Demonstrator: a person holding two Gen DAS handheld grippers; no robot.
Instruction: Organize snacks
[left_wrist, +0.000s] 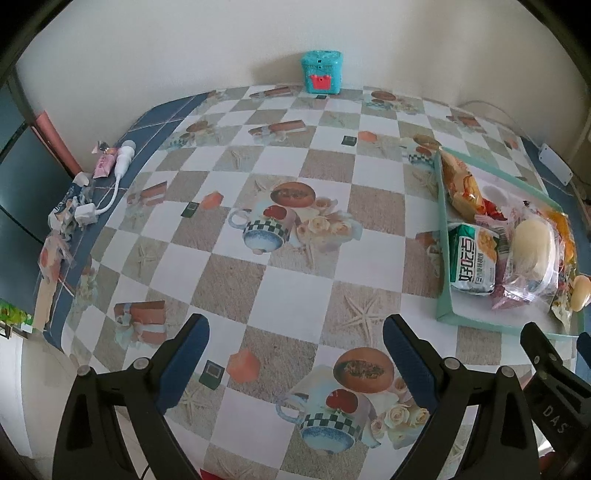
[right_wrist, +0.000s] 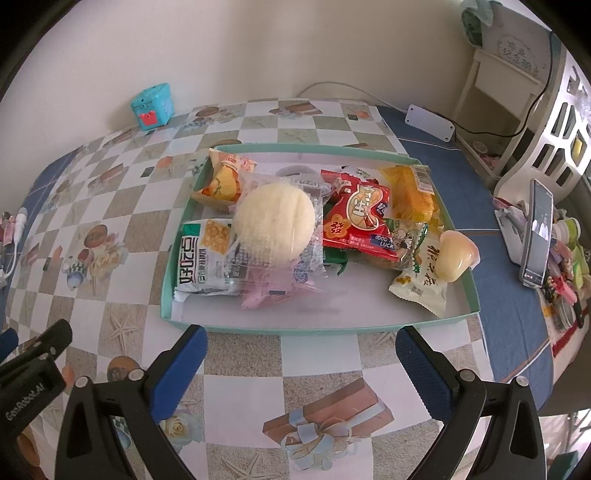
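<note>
- Left tongs: spread wide, nothing between the blue pads, hovering over bare checkered table at bottom centre of the left view. Lots of open cloth ahead and to the left.
- Right tongs: also released and empty, level above the table just short of the tray's near rim, bottom centre of the right view.
- Each tool's black body pokes into the other camera's lower corner; the two sit side by side, apart.
- Tray: shallow mint-green box, centre of the right view, right edge of the left view. Near strip of its white floor is free; its right side sits near where the checkered cloth ends at blue cloth.
- Snacks piled in the tray: round pale bun in clear wrap on top at centre, overlapping a green-white packet at left; yellow-orange chip bag upper left; red packet right of the bun; orange pack behind it; cream packet at lower right; jelly cup resting on the right rim.
- A pinkish wrapper under the bun is blurred, hard to read. A green piece under the red packet is mostly hidden.
- Teal box stands at the far edge against the wall.
- Left table edge: white cable, small clutter.
- Phone on stand, far right.
- No hands visible.
</note>
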